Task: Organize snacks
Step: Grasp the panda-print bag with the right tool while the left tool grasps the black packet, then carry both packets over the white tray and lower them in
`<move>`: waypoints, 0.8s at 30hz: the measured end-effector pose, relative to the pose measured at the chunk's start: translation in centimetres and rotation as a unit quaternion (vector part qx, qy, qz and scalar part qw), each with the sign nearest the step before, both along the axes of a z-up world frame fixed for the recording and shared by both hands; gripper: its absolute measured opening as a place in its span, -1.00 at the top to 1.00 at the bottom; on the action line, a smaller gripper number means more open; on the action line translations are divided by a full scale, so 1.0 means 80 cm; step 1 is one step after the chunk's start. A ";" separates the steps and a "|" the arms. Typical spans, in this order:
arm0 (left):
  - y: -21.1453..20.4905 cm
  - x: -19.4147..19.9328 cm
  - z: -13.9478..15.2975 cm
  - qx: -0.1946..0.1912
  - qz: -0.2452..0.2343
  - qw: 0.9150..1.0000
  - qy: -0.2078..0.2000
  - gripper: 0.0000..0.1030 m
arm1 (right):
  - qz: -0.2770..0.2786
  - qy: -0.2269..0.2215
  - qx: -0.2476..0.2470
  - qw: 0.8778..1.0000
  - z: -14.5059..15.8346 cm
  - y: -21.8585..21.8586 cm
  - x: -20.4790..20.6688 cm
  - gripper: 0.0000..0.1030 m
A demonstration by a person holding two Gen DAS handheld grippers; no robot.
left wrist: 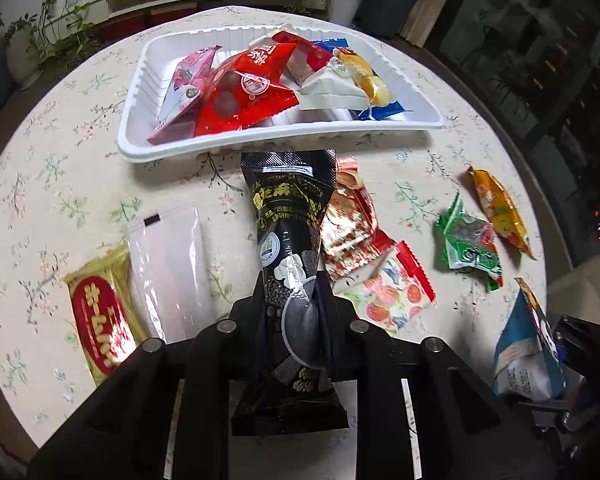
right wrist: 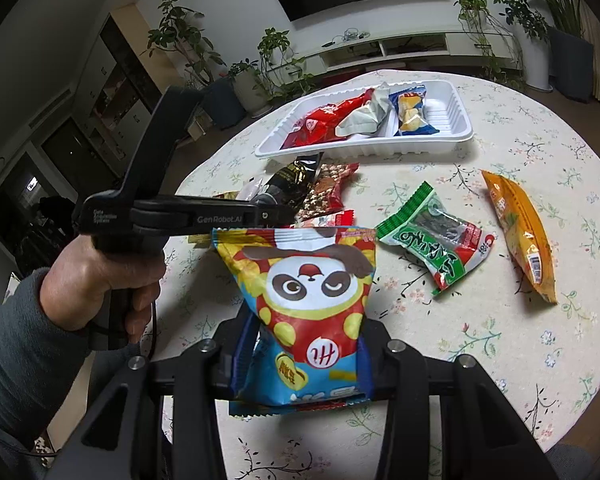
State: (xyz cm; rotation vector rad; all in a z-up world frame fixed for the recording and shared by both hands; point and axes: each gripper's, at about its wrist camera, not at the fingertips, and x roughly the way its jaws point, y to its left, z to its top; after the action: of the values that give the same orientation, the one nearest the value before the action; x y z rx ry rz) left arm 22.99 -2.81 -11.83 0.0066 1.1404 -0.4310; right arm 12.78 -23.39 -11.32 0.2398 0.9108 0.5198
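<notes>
Left wrist view: both grippers carry snacks short of the white tray (left wrist: 284, 140)
Left gripper (left wrist: 294, 296) fingers clamp the black packet (left wrist: 290, 216) just before the tray; right gripper (right wrist: 304, 344) fingers clamp the panda bag (right wrist: 308, 300). Lift clear of the rim, release over bare tray floor

A round table (left wrist: 52, 184) in a floral cloth carries everything. Straight ahead of the left gripper sits a white plastic tray (left wrist: 148, 148). To its left lie a clear zip bag (left wrist: 172, 264) and a gold-and-red packet (left wrist: 100, 312), touching. Just to its right, a red-gold snack packet (left wrist: 350, 216) overlaps a fruit-print packet (left wrist: 392, 300). Farther right, a green seaweed packet (left wrist: 468, 244) and an orange packet (left wrist: 500, 212) lie close together.
</notes>
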 end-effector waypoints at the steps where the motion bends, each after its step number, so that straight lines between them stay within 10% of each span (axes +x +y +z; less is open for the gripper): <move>1: 0.003 -0.004 0.000 -0.007 0.002 1.000 0.001 0.64 | -0.001 0.000 0.002 1.000 0.000 -0.001 0.000 0.13; 24: 0.072 -0.089 0.056 -0.187 0.033 0.982 -0.001 0.64 | -0.043 0.023 0.094 0.994 0.012 -0.044 0.010 0.14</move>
State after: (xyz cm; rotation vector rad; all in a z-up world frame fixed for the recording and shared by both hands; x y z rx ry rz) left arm 15.87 2.92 -7.34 -0.3575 1.0403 -0.5795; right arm 13.55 -26.91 -10.37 0.4612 0.8933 0.5225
